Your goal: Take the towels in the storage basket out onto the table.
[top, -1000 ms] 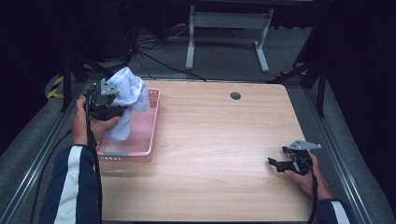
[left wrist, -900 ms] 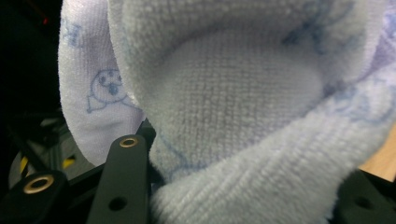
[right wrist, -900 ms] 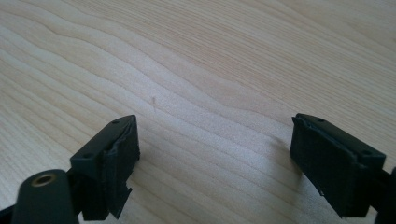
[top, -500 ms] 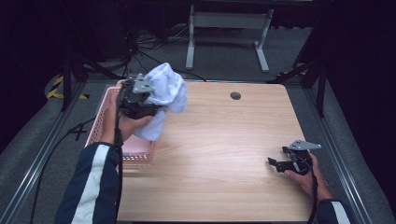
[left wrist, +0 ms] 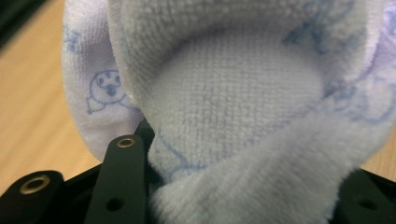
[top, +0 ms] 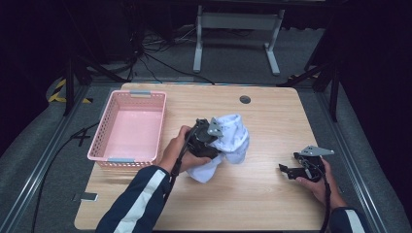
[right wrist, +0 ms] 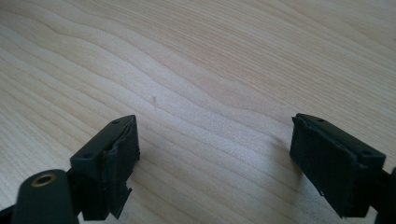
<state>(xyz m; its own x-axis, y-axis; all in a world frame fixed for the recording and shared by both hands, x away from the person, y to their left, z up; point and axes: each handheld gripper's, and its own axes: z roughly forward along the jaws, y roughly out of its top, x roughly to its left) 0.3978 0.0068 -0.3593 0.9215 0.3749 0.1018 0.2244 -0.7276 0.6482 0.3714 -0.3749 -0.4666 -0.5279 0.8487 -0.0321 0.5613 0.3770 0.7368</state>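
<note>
The left gripper [top: 214, 141] pinches a bunched white towel [top: 228, 141]; the pink basket [top: 104, 133] beside it holds nothing. The right gripper [right wrist: 215, 154] stands spread.

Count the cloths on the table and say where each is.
1. A white terry cloth with faint blue printed figures is bunched mid-table, right of the pink plastic basket, clamped in the left gripper. More could be hidden inside the bundle.

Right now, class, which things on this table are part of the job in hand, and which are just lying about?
In use:
- towel, clamped in the left gripper
- pink basket, probably

Lying about or idle:
- right gripper, open, nothing between its jaws
- round grommet in the table
</note>
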